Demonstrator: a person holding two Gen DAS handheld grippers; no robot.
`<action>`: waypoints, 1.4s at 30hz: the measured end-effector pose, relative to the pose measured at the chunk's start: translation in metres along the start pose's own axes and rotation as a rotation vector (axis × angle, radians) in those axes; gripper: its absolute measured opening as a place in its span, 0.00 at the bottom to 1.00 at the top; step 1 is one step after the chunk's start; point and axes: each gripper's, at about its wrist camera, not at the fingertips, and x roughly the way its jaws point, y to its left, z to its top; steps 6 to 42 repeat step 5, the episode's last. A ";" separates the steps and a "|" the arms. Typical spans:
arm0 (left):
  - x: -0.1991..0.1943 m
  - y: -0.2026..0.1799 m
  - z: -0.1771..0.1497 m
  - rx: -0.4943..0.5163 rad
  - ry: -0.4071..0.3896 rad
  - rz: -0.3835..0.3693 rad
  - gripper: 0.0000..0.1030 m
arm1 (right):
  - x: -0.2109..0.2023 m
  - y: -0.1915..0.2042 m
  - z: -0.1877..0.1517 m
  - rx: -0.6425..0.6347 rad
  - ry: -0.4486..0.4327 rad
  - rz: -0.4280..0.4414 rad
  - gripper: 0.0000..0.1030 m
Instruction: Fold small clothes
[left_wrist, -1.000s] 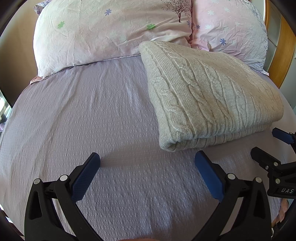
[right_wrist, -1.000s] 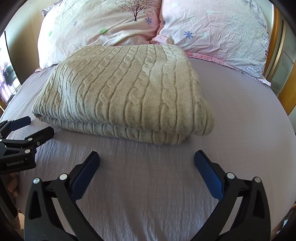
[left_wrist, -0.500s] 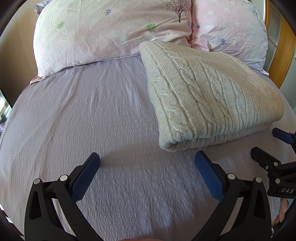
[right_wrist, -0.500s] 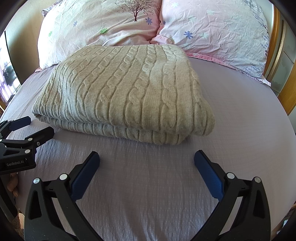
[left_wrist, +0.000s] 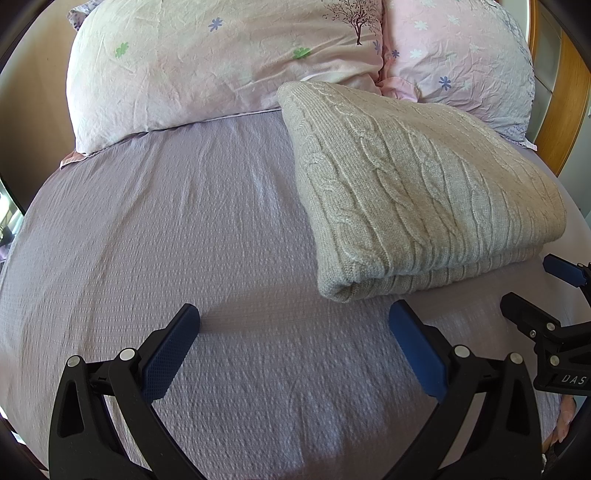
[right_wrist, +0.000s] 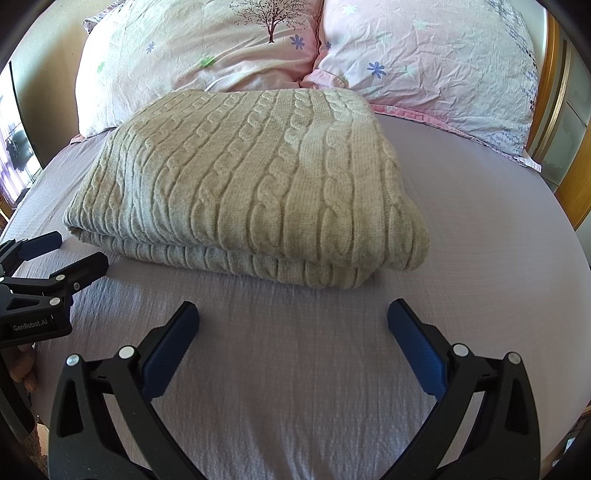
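Observation:
A beige cable-knit sweater (left_wrist: 417, 192) lies folded in a thick rectangle on the lilac bed sheet (left_wrist: 177, 229); it fills the middle of the right wrist view (right_wrist: 251, 184). My left gripper (left_wrist: 293, 321) is open and empty, hovering over the sheet just in front of the sweater's near left corner. My right gripper (right_wrist: 291, 319) is open and empty, a short way in front of the sweater's near edge. Each gripper shows at the edge of the other's view: the right gripper (left_wrist: 532, 291) and the left gripper (right_wrist: 70, 254).
Two pink flowered pillows (left_wrist: 221, 62) (right_wrist: 439, 62) lean at the head of the bed behind the sweater. A wooden headboard (left_wrist: 569, 96) rises at the far right. Bare sheet (right_wrist: 491, 229) lies to the right of the sweater.

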 end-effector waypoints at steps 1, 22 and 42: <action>0.000 0.000 0.000 0.000 0.000 0.000 0.99 | 0.000 0.000 0.000 0.000 0.000 0.000 0.98; 0.000 0.000 0.000 0.000 0.000 0.000 0.99 | 0.000 0.000 0.000 0.000 0.000 0.000 0.98; 0.000 0.000 0.000 0.000 0.000 0.000 0.99 | 0.000 0.000 0.000 0.000 0.000 0.000 0.98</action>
